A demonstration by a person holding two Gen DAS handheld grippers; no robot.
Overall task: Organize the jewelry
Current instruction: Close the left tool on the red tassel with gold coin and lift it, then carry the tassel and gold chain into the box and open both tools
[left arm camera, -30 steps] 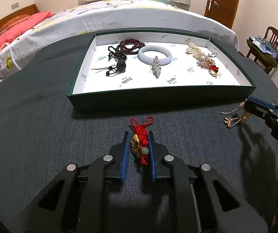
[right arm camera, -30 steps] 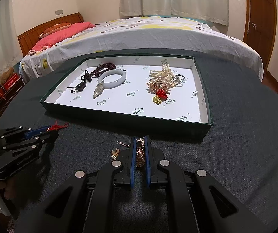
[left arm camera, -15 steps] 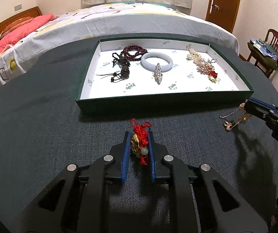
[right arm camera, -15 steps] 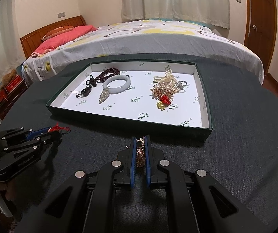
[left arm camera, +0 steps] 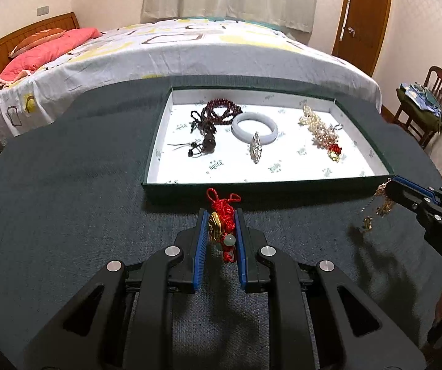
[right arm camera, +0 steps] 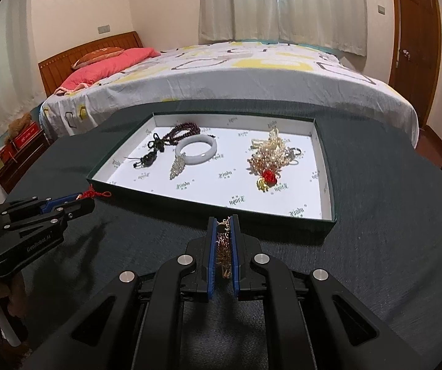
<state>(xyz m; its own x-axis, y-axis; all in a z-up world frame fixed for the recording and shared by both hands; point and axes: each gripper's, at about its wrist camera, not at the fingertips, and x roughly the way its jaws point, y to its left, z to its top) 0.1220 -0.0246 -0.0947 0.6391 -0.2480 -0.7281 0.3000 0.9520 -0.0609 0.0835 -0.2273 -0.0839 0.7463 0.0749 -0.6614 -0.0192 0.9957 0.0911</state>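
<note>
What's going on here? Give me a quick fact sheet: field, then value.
Left gripper: shut on red knotted charm, lifted above the cloth
Right gripper: shut on gold chain
Tray: green, white-lined, open, on dark tablecloth
In tray: dark bead necklace, pale bangle, crystal brooch, pearl cluster

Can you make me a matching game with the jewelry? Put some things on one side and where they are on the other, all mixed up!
Things:
1. red knotted charm
2. gold chain
3. pale bangle
4. dark bead bracelet

Places:
A. lying in the middle of the tray
B. pinched in the right gripper
C. lying in the tray's far left part
D. pinched in the left gripper

Pairs: 1-D, 2-B, 3-A, 4-C
</note>
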